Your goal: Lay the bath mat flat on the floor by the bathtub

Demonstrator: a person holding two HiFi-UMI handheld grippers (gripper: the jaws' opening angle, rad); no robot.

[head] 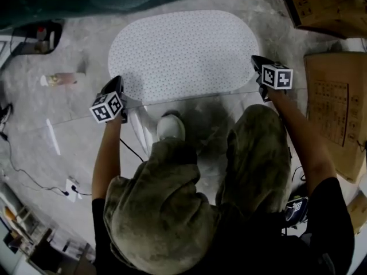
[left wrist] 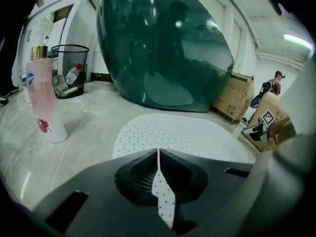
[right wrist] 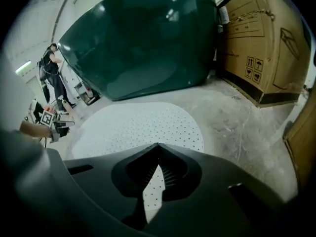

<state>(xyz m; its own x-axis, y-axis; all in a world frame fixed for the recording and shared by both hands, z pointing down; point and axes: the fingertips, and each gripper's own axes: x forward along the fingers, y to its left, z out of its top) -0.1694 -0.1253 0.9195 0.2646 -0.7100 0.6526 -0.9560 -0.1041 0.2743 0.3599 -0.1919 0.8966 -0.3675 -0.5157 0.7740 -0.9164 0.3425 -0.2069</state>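
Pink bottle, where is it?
In the left gripper view the pink bottle stands on the floor at the left, in front of the mesh bin, left of the bath mat.

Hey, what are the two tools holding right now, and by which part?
Both hold the bath mat by its near long edge: the left tool toward the left end, the right tool toward the right end.

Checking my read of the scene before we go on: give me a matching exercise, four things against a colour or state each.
Things: 1 bath mat; 2 bathtub; 3 bottle; 4 cardboard box.
States: a dark green; b pink, upright; c brown; d white, dotted, edge pinched by left tool and right tool.
Pairs: 1-d, 2-a, 3-b, 4-c.
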